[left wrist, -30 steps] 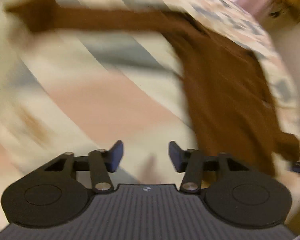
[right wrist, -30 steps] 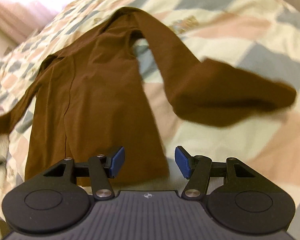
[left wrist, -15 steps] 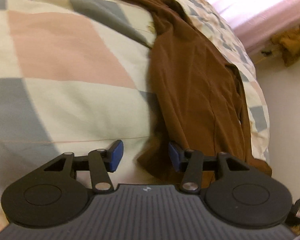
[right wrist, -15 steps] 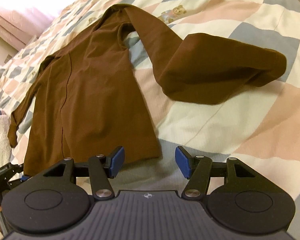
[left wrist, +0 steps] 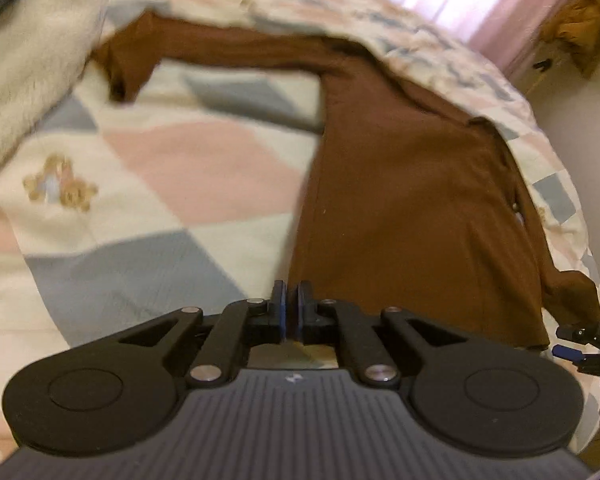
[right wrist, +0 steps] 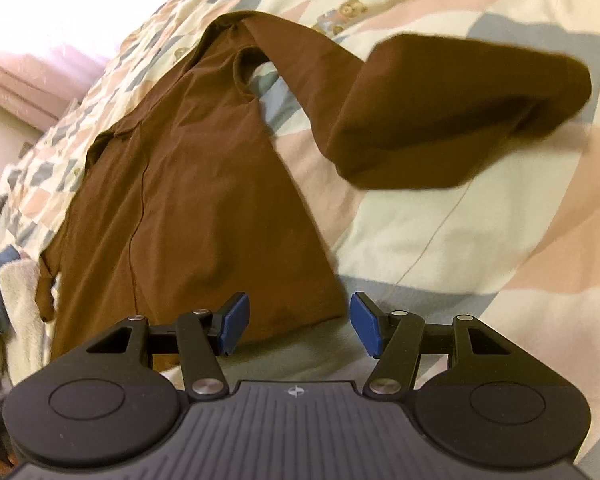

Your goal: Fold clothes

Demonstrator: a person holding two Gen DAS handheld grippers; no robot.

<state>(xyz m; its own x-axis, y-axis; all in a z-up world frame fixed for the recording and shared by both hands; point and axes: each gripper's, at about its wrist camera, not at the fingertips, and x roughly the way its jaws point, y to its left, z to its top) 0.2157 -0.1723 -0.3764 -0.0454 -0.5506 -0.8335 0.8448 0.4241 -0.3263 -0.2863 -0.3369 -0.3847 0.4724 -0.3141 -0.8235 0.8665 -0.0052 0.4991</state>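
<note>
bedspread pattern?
Bedspread: patchwork of cream, pink and grey-blue blocks with small teddy bear prints. Clearest in right wrist view.

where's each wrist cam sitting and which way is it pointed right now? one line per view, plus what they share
Left wrist: low at the near left hem corner of the brown shirt, looking up its body along the quilt; shows the left gripper, jaws together at the hem, and the right gripper at the right edge.
Right wrist: low at the near right hem corner, looking up the brown shirt toward its collar; shows the right gripper, jaws apart.
Shared: shirt and quilt.
</note>
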